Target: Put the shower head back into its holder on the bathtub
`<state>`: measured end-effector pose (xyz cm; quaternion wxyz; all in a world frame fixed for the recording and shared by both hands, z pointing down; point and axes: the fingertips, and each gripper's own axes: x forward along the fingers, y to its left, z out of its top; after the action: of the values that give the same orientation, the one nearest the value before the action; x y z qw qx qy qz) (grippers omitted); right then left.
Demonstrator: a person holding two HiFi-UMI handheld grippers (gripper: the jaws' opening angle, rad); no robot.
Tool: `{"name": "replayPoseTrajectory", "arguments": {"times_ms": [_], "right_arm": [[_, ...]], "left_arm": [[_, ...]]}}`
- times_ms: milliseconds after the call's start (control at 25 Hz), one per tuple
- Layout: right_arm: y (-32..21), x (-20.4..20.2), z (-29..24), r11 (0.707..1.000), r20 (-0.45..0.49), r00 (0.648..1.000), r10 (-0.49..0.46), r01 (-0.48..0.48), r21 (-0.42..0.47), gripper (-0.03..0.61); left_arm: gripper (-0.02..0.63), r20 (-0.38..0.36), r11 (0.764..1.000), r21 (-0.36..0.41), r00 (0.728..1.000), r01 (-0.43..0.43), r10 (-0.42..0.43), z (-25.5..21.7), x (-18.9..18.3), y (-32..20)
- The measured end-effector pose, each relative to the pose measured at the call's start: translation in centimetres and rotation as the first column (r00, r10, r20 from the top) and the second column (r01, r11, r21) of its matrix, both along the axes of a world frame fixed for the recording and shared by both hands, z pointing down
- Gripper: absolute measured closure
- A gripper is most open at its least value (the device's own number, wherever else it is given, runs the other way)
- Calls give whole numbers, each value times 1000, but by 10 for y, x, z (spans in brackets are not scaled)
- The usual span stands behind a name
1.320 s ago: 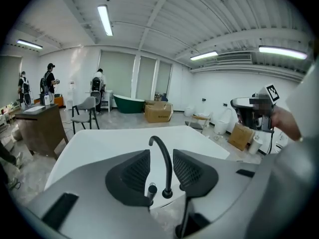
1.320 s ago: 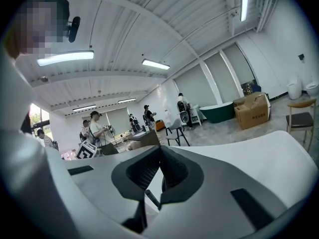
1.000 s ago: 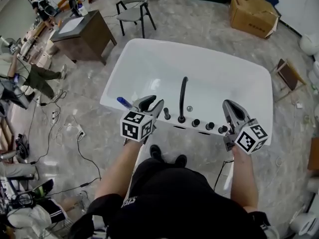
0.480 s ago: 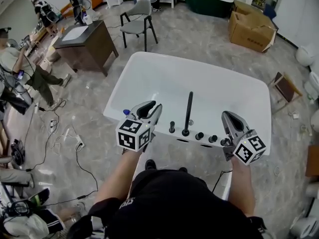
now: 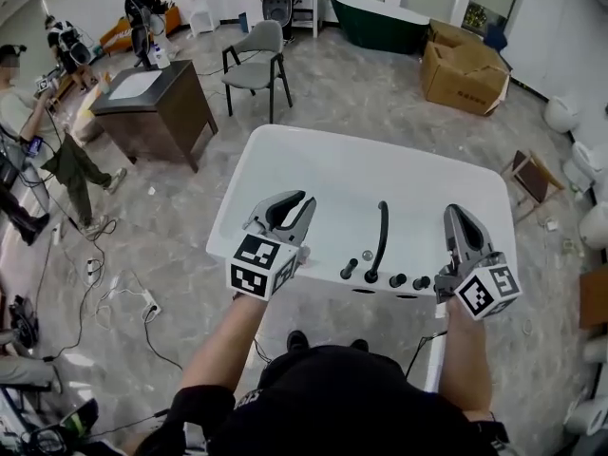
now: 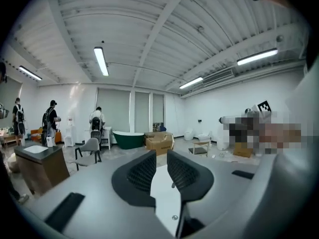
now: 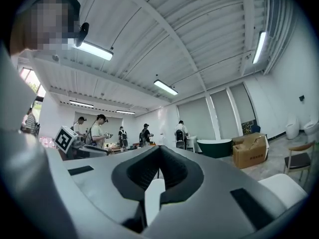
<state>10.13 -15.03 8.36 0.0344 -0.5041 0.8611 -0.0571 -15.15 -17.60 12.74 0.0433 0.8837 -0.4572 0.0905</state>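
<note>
Left gripper (image 5: 298,202) raised, closing, empty; right gripper (image 5: 456,215) raised

Bright, even light from ceiling tubes (image 6: 101,60); sharp, edges fisheye-bent and dark.

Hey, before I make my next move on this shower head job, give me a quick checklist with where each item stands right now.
1. Left gripper empty: ok. Its jaws have just been closing; a narrow gap remains, nothing between them.
2. Right gripper empty: ok. Shut, nothing in it.
3. Shower head seated in its holder: cannot tell. The black fittings on the bathtub rim are too small to tell apart.
4. Both grippers apart from the faucet: ok.
5. Grippers aimed at the fittings: not ok. Both gripper views look out across the room.
</note>
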Motion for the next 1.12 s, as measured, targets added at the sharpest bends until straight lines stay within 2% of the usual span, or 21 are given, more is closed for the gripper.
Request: {"name": "replayPoseTrajectory", "arguments": {"times_ms": [80,200,320,440,720,1120], "right_arm": [[-2,-14,-11,1000,-28,1000,9,-8,27,568],[-1,-26,-13,998,-18,1000,0,1,55,568],[6,-33,-16,999,-43,999,27,-25,45,568],[18,-18,-5,999,-38,999,40,-39,24,568],[26,39,9,1000,-14,1000,24,-24,8,568],[13,79,11,1000,14,999,31,-31,-6,568]], "left_arm": [[554,-37,999,33,999,-23,24,-16,-11,-4],[574,-79,998,52,997,-21,25,-32,-22,-9],[575,-118,999,33,993,-7,11,-34,-26,-6],[575,-140,1000,-5,990,23,-24,-24,-24,2],[580,-121,997,-31,990,74,-77,-9,2,0],[580,-67,997,-63,996,51,-55,3,59,-3]]}}
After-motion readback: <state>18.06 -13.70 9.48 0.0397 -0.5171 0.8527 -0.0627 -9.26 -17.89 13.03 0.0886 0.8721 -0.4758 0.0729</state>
